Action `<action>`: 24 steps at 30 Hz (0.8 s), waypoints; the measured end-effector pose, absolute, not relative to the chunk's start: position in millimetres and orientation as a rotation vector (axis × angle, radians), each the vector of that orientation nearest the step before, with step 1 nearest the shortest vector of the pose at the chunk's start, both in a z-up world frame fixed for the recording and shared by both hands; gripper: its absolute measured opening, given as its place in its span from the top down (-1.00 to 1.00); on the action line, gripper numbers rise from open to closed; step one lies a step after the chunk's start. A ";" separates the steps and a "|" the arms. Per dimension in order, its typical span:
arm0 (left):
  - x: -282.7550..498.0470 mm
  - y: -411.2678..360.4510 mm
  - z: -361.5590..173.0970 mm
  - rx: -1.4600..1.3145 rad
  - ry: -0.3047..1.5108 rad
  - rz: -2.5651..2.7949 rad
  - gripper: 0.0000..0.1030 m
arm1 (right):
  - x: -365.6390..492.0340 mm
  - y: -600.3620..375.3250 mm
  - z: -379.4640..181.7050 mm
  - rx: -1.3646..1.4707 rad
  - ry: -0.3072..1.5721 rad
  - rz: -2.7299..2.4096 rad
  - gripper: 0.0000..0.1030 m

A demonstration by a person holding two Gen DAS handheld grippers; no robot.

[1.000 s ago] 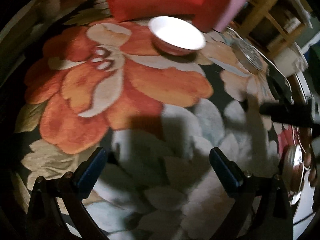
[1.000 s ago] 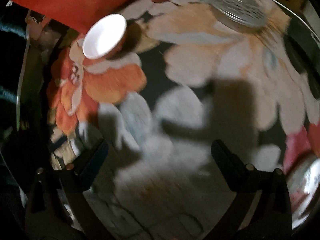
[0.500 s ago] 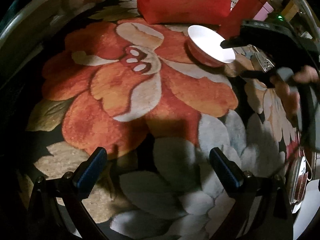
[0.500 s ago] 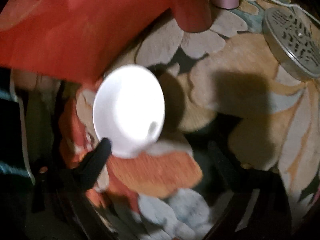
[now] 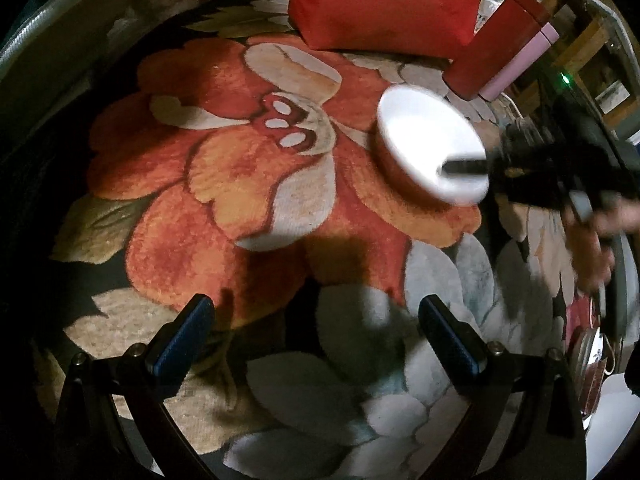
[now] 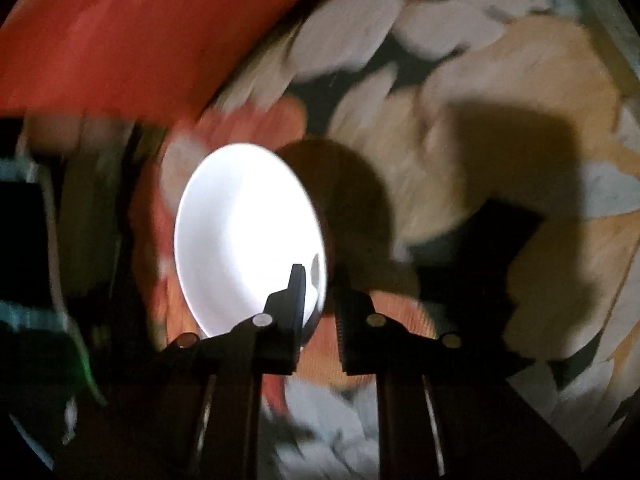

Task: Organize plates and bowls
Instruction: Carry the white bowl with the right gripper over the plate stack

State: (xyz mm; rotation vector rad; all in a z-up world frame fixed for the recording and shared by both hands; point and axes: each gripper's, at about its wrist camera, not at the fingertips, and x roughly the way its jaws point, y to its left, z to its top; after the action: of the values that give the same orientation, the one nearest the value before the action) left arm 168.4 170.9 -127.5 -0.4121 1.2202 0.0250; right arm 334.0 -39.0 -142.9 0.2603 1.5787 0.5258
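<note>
The right gripper has its jaws closed on the near rim of the white bowl, one finger inside the bowl and the other outside against its wall, as both wrist views show. The bowl sits on the flowered rug, just in front of the red cushion and a little to the side of the red canister and the pink one beside it. It looks tilted in the left wrist view, though blur makes it hard to say whether its base is lifted off the rug. The main risk, as I judge it, is the hold itself: a pinch on one thin edge of a smooth glazed bowl leaves all the weight hanging off to one side, so the bowl could pivot between the pads or slip out if it is swung quickly, and it would drop onto the rug or knock against the two canisters close by. A second risk is that the left gripper, whose jaws stand wide apart over the pale petals of the rug well in front of the bowl and hold nothing, gives no support underneath. As for contents, the bowl appears empty, its inside plain white and glaring. The canisters are closed, so what they hold cannot be told. At the right edge, far from the bowl, something round and shiny shows, too cut off to identify.
</note>
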 end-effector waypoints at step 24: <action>164.3 91.7 -121.8 -0.322 1.323 -0.204 0.56 | 210.4 -55.9 -120.3 -0.030 1.602 0.664 0.73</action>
State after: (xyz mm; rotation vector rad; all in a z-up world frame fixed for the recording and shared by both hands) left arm 164.3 91.7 -121.8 -0.3223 1.3230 -0.2042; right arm 210.4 -55.9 -120.3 -0.0302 1.6022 0.6639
